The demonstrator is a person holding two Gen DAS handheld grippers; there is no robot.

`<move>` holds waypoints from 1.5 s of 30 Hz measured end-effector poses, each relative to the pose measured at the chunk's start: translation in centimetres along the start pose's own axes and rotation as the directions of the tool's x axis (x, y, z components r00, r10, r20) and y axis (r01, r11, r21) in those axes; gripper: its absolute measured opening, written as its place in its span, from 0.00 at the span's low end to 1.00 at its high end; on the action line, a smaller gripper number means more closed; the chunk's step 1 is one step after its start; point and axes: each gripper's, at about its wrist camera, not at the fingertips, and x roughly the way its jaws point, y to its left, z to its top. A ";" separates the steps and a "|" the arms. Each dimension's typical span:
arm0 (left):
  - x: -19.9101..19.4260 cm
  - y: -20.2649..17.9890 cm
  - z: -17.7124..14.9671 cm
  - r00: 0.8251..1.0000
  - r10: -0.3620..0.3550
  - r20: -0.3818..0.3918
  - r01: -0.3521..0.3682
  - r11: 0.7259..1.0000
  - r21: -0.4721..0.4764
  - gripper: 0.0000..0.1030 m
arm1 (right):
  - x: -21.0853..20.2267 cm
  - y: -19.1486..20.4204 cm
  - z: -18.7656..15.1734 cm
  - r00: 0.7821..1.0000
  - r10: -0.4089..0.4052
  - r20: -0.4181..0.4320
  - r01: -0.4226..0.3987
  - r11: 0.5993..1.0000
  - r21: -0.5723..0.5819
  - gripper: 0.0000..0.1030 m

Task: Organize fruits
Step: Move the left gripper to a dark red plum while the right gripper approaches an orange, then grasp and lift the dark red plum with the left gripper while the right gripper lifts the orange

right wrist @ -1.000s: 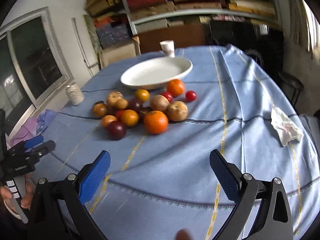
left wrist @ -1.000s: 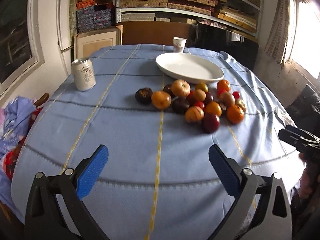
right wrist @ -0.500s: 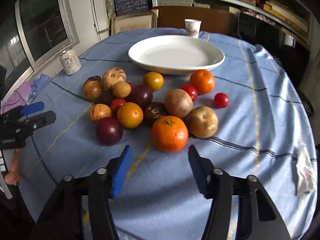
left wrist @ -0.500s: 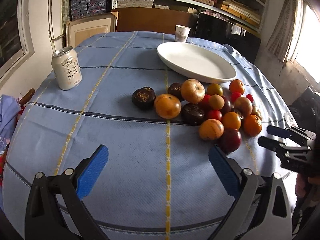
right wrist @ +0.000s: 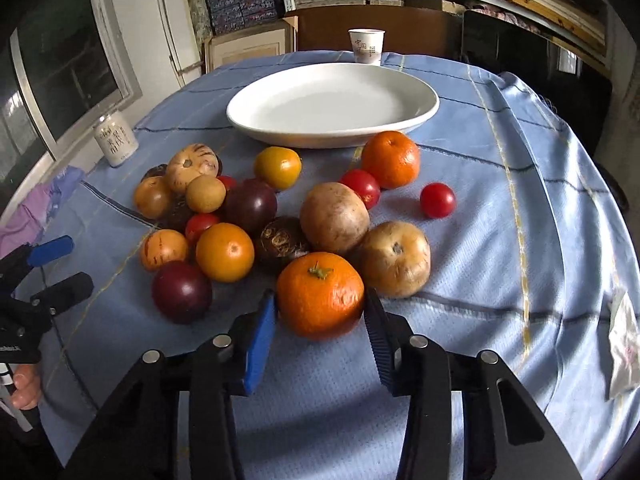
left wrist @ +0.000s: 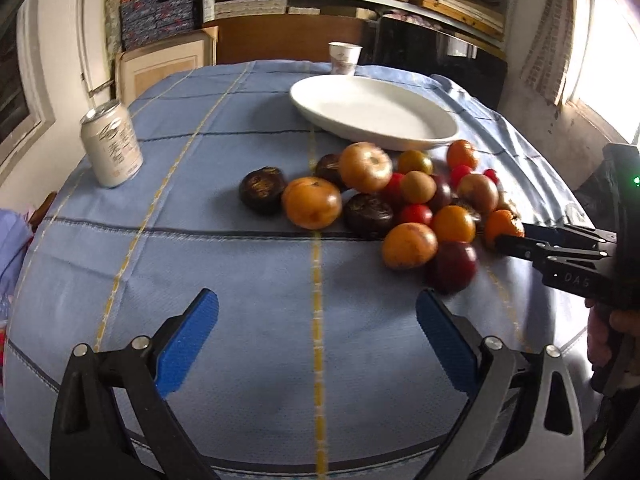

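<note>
A: How much room is there on the counter?

B: The near half of the blue cloth is bare in front of the left claw, and a wide strip on the right side holds only a crumpled wrapper close to the edge. The fruit pile sits mid-counter, just in front of the white plate, which has nothing on it. A can stands near the left edge, a paper cup at the far edge behind the plate.

A: And the right claw?

B: Angled down toward the cloth at the near side of the pile. Its jaws have just been closing, and the stemmed orange sits between them. The pads look to be right against its sides; I cannot tell whether they press on it yet. The orange rests on the cloth, touching a tan fruit at its right.

A: The left one?

B: Jaws wide apart, nothing between them, also tilted down over bare cloth, well short of the fruit. A dark red plum is the nearest piece to it.

A: Do the two crowd each other?

B: They flank the pile from either side, apart.
</note>
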 end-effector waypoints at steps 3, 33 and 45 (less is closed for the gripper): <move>0.3 -1.6 0.5 1.000 -0.027 -0.003 0.027 0.998 0.049 0.80 | -1.4 -0.7 -1.3 0.999 0.046 0.025 -0.047 0.998 0.037 0.43; 6.0 -8.7 2.6 0.977 -0.138 -0.164 0.147 0.988 0.044 0.39 | -2.6 -3.0 -4.9 0.987 0.124 0.103 -0.139 0.979 0.150 0.43; 2.5 -6.8 4.6 0.962 -0.253 -0.101 0.257 0.966 0.036 0.37 | -4.6 -1.5 -1.1 0.981 0.136 0.139 -0.143 0.989 0.042 0.43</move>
